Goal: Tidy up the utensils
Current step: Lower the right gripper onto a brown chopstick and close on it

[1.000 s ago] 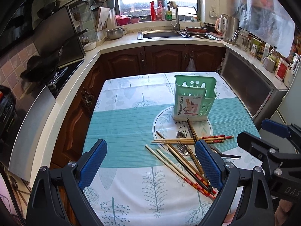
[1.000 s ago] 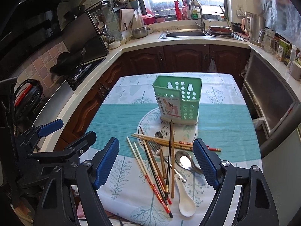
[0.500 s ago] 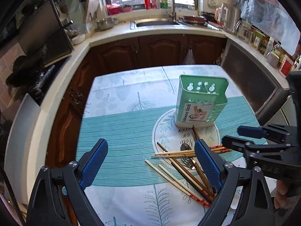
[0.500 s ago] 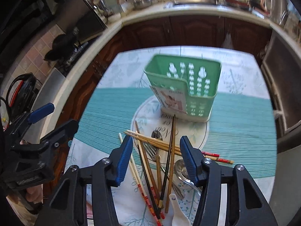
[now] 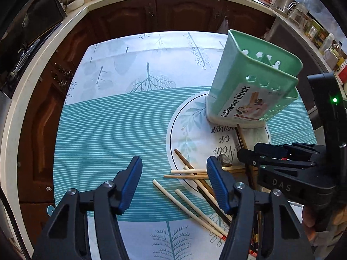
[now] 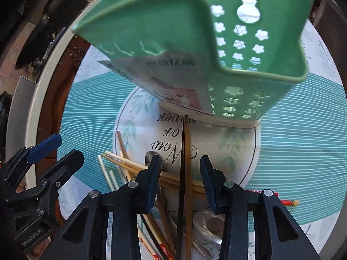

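On the table, a smooth cloth (image 5: 112,117) printed with pale leaf sprigs and a ribbed teal band carries a round white printed medallion, and at the medallion's far edge stands the utensil holder (image 5: 251,86), a mint-green plastic caddy with rounded corners, flower-shaped cutouts in its walls and a glossy paper label on its front. Near its foot lies the loose heap of chopsticks (image 5: 195,186): slim tapered sticks, some pale bamboo, some dark lacquered, some with red-banded ends, crossing one another at odd angles. A metal spoon (image 6: 208,221) with a shiny rounded bowl rests among them. The left gripper (image 5: 174,184), black-framed with ridged blue rubber pads, hangs over the near edge of the heap; its jaws have just been closing yet stand apart, with pale stick ends lying on the cloth between them and no pad pressing anything. The right gripper (image 6: 180,179) points down over the middle of the pile; its jaws have likewise been closing, straddling a dark pair of chopsticks (image 6: 186,151) that runs toward the holder's base, gaps still showing on both sides.
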### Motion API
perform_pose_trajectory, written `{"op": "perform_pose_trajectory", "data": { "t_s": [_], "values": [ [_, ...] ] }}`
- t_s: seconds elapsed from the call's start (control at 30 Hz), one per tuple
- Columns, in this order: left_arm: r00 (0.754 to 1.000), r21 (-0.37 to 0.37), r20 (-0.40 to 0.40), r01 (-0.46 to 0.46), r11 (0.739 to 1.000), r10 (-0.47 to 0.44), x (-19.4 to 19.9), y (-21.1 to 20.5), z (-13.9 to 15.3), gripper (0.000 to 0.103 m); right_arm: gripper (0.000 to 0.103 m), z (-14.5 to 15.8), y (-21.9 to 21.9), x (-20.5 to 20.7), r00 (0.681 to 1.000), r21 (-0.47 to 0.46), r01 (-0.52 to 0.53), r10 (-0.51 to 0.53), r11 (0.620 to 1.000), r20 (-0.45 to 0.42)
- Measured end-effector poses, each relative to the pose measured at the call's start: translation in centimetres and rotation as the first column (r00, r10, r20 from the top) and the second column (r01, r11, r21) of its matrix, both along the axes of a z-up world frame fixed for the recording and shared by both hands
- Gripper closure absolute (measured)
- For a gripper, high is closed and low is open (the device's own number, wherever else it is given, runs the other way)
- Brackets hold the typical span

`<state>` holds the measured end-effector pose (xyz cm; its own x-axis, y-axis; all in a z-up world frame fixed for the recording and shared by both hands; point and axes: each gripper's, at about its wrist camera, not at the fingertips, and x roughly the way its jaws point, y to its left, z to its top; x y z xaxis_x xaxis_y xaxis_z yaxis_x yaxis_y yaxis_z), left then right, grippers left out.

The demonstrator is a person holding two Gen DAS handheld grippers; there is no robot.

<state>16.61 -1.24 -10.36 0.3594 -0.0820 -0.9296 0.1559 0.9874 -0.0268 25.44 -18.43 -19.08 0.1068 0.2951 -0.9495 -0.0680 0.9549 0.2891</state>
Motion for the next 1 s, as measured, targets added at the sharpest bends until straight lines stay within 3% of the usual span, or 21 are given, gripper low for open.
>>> {"op": "perform_pose_trajectory", "data": {
  "t_s": [0.57, 0.73, 0.87, 1.0],
  "values": [
    [0.999, -0.036, -0.031, -0.025, 0.999, 0.023, 0.7, 1.0, -1.2, 0.043, 0.077, -2.6, 2.9, 0.7, 0.997, -0.162, -0.071, 0.069, 0.984, -0.016],
    [0.999, -0.047, -0.042, -0.032, 0.998, 0.03, 0.5, 1.3, -1.5, 0.043, 0.09, -2.8, 3.8, 0.6, 0.995, -0.241, -0.1, 0.101, 0.965, -0.006],
    [0.998, -0.045, -0.047, -0.032, 0.998, 0.03, 0.3, 1.4, -1.8, 0.043, 0.097, -2.9, 4.1, 0.5, 0.995, -0.236, -0.099, 0.1, 0.967, -0.008],
    [0.998, -0.042, -0.049, -0.035, 0.998, 0.033, -0.1, 1.6, -2.0, 0.043, 0.097, -2.5, 3.5, 0.1, 0.997, -0.181, -0.079, 0.081, 0.98, 0.002]
  ]
}}
